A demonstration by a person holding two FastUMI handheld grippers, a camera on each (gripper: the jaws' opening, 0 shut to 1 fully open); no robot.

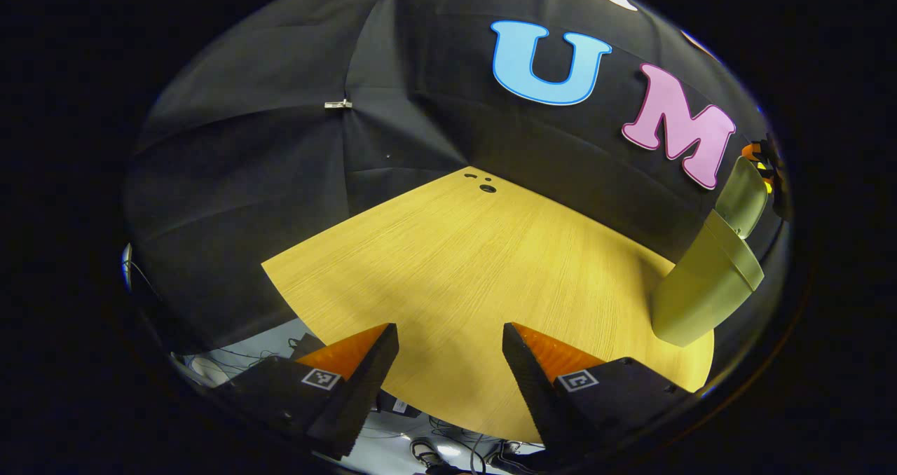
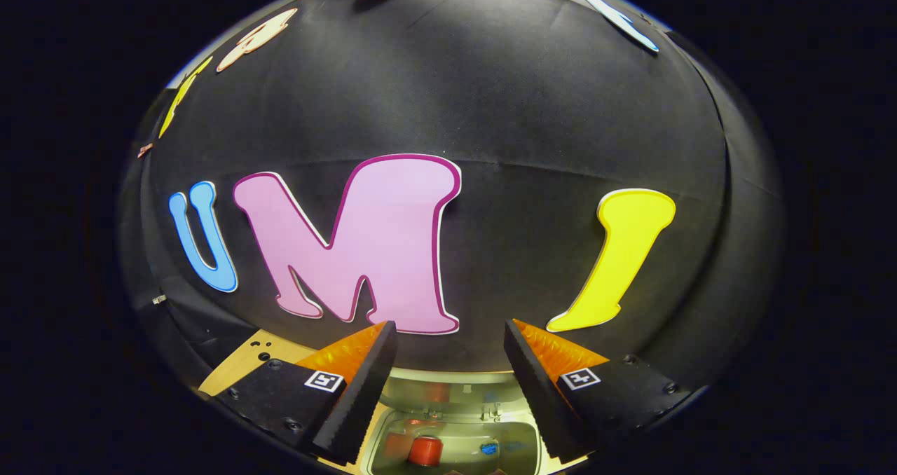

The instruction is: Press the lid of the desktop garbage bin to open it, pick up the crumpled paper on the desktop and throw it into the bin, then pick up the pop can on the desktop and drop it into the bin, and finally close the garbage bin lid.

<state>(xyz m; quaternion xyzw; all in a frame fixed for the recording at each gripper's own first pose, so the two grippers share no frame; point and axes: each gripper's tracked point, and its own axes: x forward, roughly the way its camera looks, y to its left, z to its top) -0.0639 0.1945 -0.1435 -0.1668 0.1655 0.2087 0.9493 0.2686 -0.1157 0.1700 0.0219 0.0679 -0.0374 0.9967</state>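
Right gripper (image 2: pixel 448 370) fingers spread above open bin (image 2: pixel 448 447) holding pop can (image 2: pixel 425 451).

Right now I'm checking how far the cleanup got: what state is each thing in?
garbage bin: upright on the table, lid raised open.
pop can: inside the open bin, below the right gripper.
left gripper: fingers apart, holding nothing, over the table.
right gripper: fingers apart, holding nothing, above the bin.
crumpled paper: cannot tell.

Even overhead light, soft shadows on the table (image 1: pixel 455 265), heavy fisheye bending, blurred edges
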